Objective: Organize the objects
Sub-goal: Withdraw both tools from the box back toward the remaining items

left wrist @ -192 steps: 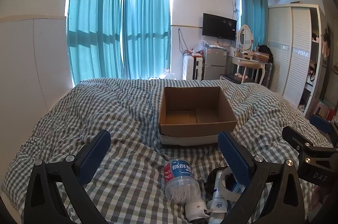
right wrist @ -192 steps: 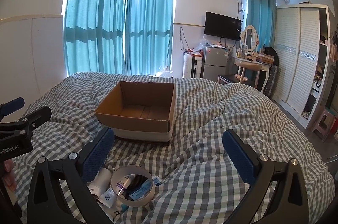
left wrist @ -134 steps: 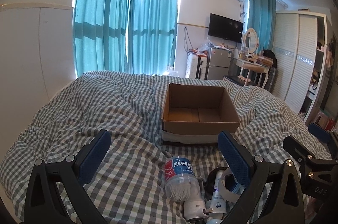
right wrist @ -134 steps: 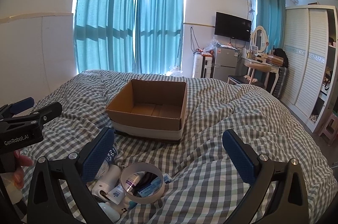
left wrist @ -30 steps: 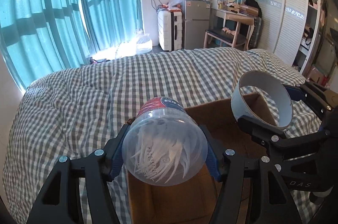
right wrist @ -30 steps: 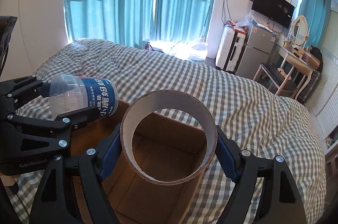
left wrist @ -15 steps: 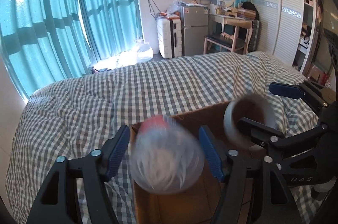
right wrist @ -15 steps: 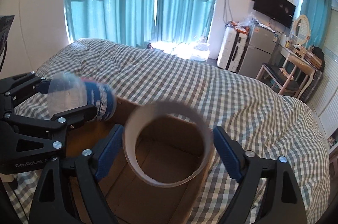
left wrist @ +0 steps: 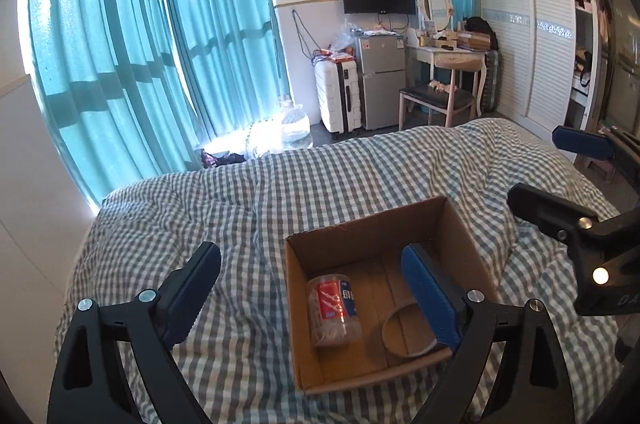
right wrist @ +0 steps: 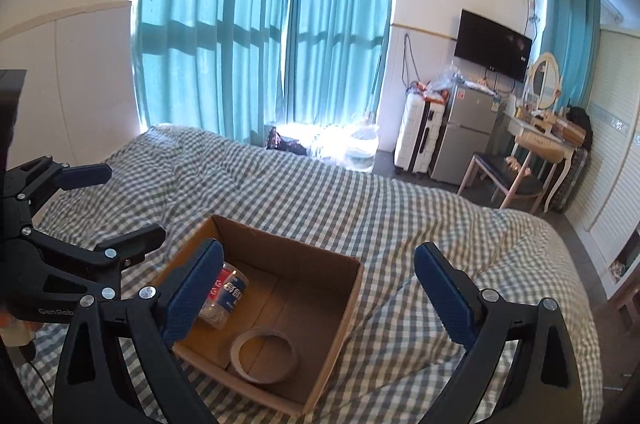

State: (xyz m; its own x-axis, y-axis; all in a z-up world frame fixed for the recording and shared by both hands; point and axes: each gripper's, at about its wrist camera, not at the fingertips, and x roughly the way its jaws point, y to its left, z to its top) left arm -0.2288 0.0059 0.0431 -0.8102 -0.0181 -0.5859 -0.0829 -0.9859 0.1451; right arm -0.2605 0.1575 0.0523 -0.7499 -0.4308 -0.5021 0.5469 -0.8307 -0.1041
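Both hand-held grippers, left (left wrist: 310, 296) and right (right wrist: 318, 294), gape empty above the cardboard box (left wrist: 460, 224). Inside lie a clear plastic jar (left wrist: 333, 308) with a red-blue label and a tape ring (right wrist: 264, 350). "GenRob" marks the left frame.

**Checked bed with one open box on it**

The bed (left wrist: 248, 199) is covered by a rumpled quilt in grey-and-white check, creased into soft folds across its top. Directly on the quilt sits an open cardboard box (left wrist: 460, 236), its flaps gone or folded down, the brown walls upright and the fabric bunched slightly around its base. From the right wrist view the same box (right wrist: 344, 300) sits toward the near part of the bed (right wrist: 420, 216), with checked cover showing on all sides.
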